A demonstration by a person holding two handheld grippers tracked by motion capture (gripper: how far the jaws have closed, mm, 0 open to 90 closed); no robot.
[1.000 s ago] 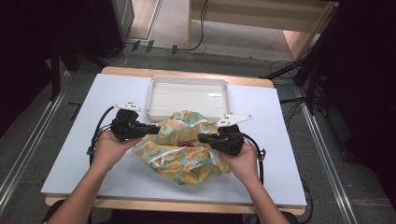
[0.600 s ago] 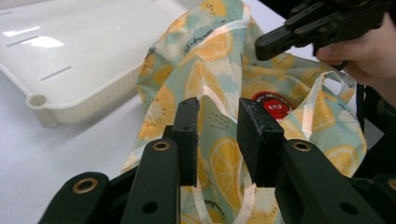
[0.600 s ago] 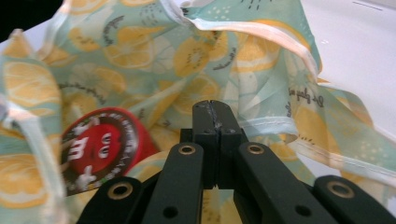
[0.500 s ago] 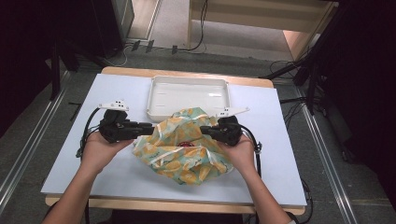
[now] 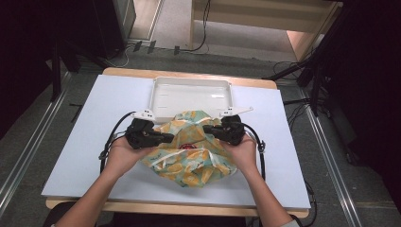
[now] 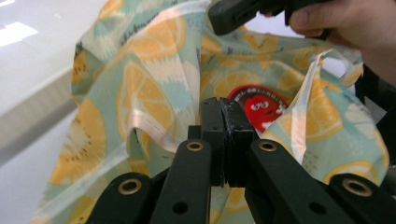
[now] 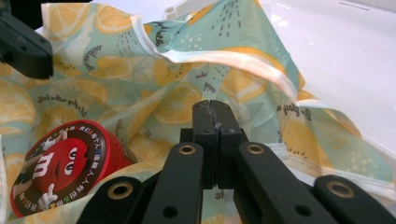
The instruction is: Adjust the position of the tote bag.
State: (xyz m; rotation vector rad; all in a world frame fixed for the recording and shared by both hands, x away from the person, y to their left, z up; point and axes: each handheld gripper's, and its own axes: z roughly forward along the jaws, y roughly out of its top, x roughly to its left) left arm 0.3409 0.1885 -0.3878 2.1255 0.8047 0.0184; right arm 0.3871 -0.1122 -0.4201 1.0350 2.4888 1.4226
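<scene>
A cloth bag (image 5: pixel 189 163) printed with lemon slices lies crumpled on the white table (image 5: pixel 94 142). A round red tin (image 5: pixel 189 146) with a cartoon face rests in its folds. My left gripper (image 5: pixel 171 138) lies at the bag's left edge; its jaws have just been closing and now meet, with no cloth seen between them. My right gripper (image 5: pixel 206 128) is shut over the bag's upper right part. In the left gripper view the shut left gripper (image 6: pixel 223 105) points at the tin (image 6: pixel 261 107). In the right gripper view the shut right gripper (image 7: pixel 212 107) faces bag folds (image 7: pixel 224 60), with the tin (image 7: pixel 60 163) at lower left.
A shallow white tray (image 5: pixel 156 90) stands just behind the bag at the table's far edge. Black cables loop from both grippers beside the hands. Dark floor, rails and furniture surround the table.
The left gripper drew away to the left half a second ago and has come back right onto the bag's edge. The right gripper stayed on the bag, slightly lower.
</scene>
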